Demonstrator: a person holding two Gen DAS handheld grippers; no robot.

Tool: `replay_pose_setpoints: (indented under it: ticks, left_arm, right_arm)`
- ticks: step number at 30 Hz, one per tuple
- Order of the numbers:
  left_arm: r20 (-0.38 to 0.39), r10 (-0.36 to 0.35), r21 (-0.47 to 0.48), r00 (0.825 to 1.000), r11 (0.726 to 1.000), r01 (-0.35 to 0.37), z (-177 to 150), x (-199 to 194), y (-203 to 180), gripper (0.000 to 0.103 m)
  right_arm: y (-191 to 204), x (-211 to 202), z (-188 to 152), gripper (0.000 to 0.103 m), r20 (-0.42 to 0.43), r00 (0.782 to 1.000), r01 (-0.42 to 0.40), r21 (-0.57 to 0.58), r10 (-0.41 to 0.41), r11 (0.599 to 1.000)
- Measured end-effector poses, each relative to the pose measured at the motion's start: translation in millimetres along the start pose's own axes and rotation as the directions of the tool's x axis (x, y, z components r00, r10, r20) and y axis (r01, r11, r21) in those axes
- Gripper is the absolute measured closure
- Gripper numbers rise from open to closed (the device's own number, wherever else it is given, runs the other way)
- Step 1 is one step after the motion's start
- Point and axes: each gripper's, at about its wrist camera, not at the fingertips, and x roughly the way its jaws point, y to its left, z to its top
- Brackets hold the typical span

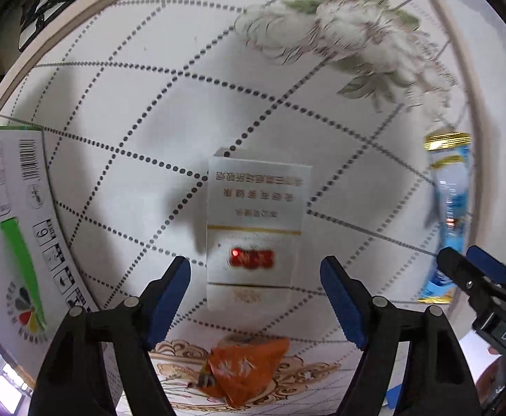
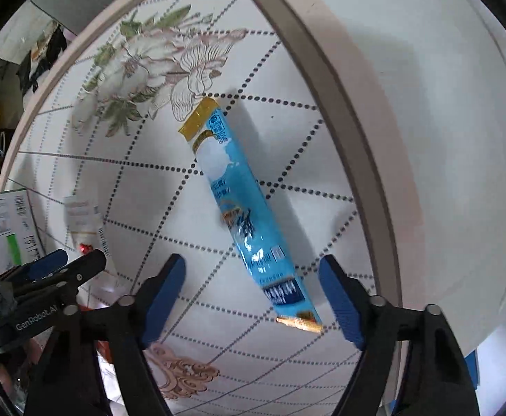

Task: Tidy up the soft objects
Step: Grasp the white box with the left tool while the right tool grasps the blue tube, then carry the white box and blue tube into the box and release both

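Closest to you, an orange crumpled wrapper [image 1: 247,364] lies on the worktop [image 1: 121,79] between the bases of your left hand-held gripper [image 1: 255,298], on the gold scroll print near the worktop's edge. Its foil is creased and folded into a rough wedge.

Just past it, a white cigarette pack [image 1: 254,228] lies flat, face up, with a red emblem, a thin gold line across it and rows of pale print. Your left hand-held gripper hovers over its near end with its blue pads spread wide, one on each side of the pack and not touching it.

On the other side, your right hand-held gripper [image 2: 253,298] is likewise wide apart. A blue snack pouch [image 2: 244,208] lies between and beyond its pads: long and narrow, glossy blue with white cloud-like patches and gold seals at both ends. It lies diagonally, near end towards the right pad, far end pointing at the flower print [image 2: 142,66]. Neither pad touches it.

From the left view, that pouch sits near the worktop's right rim, well apart from the pack, and your right hand-held gripper's tips come in just beside its near end.

At the far left, a white printed box [image 1: 8,222] with a green stripe and barcode overlaps the worktop's edge.
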Motion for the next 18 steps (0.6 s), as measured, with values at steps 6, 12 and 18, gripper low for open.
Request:
replay_pose_setpoints:
  ticks: [6,12,18]
  left_arm:
    - [0.015,0.035,0.015,0.999,0.999,-0.035,1,10,-4,0.049]
    - [0.041,0.033,-0.006,0.999,0.999,-0.033,-3,7,-2,0.049]
    - [0.072,0.017,0.004,0.997,1.000,-0.018,-9,-12,-1,0.049]
  right_arm:
    - [9,17,1,0.057,-0.019,0.999,0.031,-0.025,-0.031,0.999]
    - [17,31,-12,0.076,-0.033,0.997,0.064,-0.049,-0.066,0.997]
    - [25,30,-26,0.085,-0.033,0.998,0.046,-0.043,-0.047,0.998]
